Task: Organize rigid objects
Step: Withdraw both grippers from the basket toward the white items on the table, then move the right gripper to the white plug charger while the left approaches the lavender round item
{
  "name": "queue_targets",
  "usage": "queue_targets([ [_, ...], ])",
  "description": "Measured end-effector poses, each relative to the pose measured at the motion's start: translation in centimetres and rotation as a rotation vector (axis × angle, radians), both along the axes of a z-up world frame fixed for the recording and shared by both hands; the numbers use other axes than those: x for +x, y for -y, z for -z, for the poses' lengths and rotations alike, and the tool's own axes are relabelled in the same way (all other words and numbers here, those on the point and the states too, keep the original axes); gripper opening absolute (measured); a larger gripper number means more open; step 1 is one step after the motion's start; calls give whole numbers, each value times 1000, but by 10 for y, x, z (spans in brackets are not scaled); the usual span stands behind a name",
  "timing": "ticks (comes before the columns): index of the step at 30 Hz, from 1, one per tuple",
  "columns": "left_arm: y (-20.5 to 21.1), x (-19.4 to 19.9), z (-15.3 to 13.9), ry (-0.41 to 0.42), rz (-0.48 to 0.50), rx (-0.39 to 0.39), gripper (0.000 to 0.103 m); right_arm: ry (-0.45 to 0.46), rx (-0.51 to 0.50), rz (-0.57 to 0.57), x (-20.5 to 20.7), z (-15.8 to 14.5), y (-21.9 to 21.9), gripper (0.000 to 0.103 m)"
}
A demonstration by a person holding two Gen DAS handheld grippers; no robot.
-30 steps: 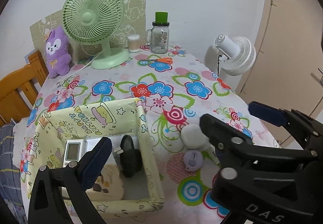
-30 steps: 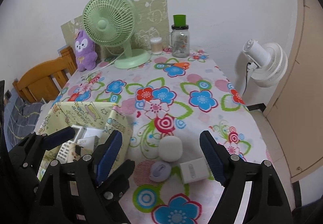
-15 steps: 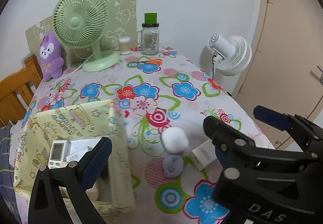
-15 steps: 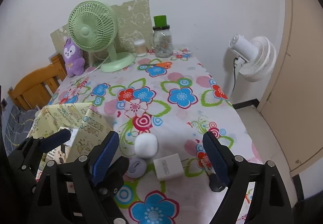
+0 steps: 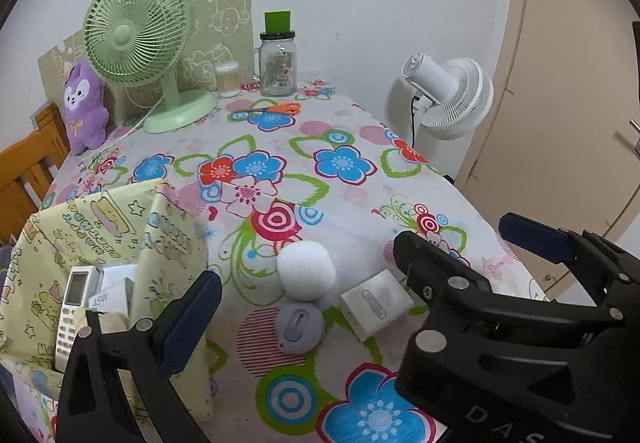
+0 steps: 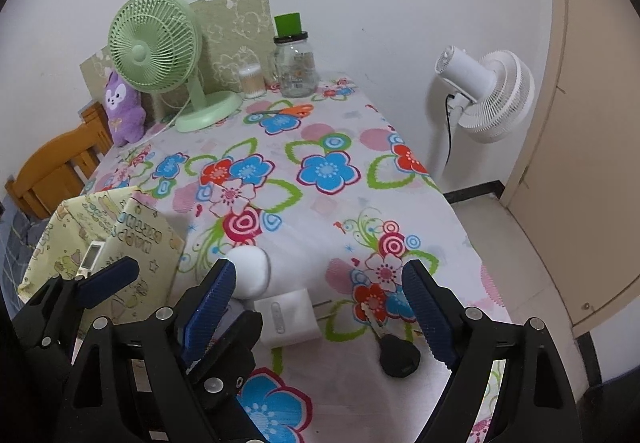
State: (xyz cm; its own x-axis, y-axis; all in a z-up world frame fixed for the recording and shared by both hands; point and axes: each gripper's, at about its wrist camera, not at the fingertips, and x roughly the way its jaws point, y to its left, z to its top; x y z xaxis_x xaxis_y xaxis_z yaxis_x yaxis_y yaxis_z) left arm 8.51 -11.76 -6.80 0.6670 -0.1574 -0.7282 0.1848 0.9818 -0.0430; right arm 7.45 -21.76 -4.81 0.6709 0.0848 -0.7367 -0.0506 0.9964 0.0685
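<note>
Left tool [image 5: 352, 267], right tool [image 6: 320, 299]: both agape, empty.

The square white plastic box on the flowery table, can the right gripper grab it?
Probably yes. The square white plastic box lies flat just ahead of the right gripper, whose jaws stand wide open with nothing in them. Only the round white ball sits close beside it.

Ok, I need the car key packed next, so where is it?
In the right wrist view the black car key lies on the flowered tablecloth near the front edge, right of the white adapter, between the right gripper's open fingers.
</note>
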Motion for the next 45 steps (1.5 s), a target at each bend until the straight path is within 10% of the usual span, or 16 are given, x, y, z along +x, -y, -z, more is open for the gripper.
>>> queue_targets([
  [45,-6,1,48,-71,-15,-4,67,-84,-71,-102,20,52,-23,87],
])
